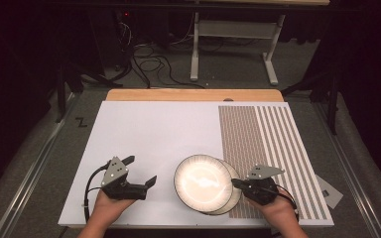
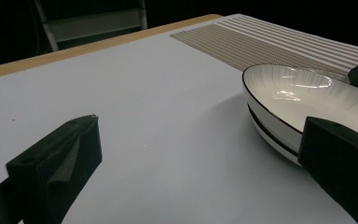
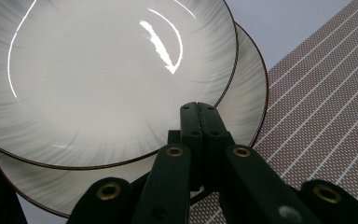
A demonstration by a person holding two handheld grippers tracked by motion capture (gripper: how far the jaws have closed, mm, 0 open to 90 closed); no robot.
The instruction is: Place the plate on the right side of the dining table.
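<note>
Right gripper view reveals right gripper (image 3: 199,114) pinching lower plate (image 3: 247,88).

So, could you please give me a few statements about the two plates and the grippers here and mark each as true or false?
1. Two plates are stacked, the upper plate shifted to the left of the lower plate in the high view. True.
2. The left gripper is closed on the upper plate's rim. False: its jaws stand open over the bare white board, with nothing between them.
3. The right gripper has its jaws together at the plates' right edge. True.
4. The plates lie wholly on the striped mat. False: they sit mostly on the white board, overlapping just the mat's left edge.
5. There is food on the upper plate. False: it shows a bare, glossy surface.
</note>
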